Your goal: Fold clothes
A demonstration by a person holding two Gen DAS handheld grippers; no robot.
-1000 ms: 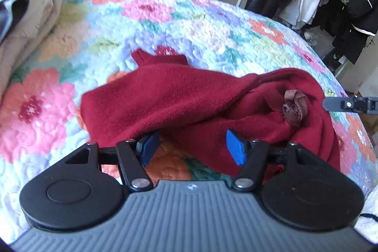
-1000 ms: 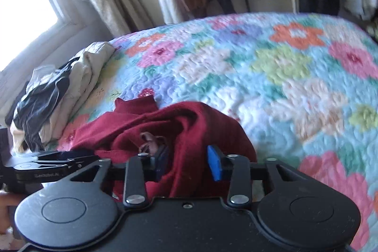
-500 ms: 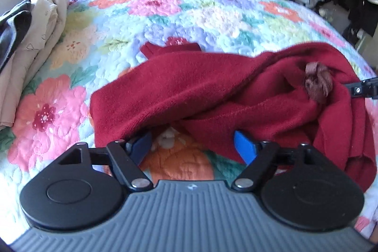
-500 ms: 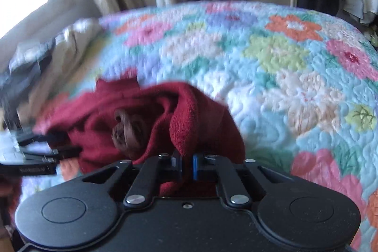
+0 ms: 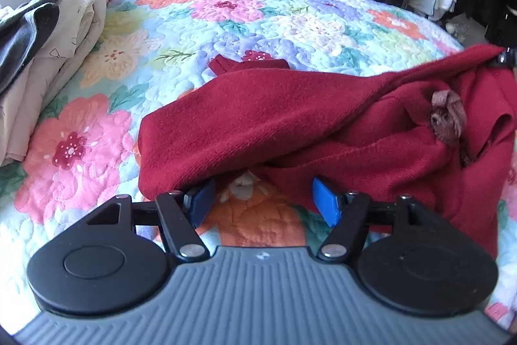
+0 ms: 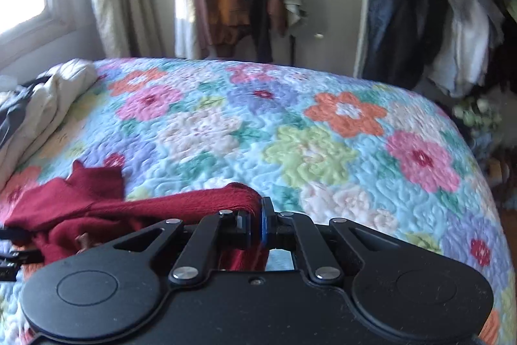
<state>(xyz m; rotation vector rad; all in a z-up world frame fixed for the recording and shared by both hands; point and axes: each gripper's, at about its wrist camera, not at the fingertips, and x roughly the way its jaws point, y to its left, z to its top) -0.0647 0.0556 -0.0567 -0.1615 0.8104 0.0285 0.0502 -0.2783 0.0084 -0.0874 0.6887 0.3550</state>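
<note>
Our right hand-held gripper (image 6: 255, 227) was clamped on a fold of the red sweater (image 5: 274, 122) lying on the floral quilt (image 5: 290, 18), while our left hand-held gripper (image 5: 263, 199) stood apart at its hem.

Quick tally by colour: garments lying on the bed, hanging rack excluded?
Red: 1, the red sweater, pinched by the right gripper.
Cream: 1, cream garment at the quilt edge.
Dark grey: 1, dark garment on the cream one.
Total: 3
</note>
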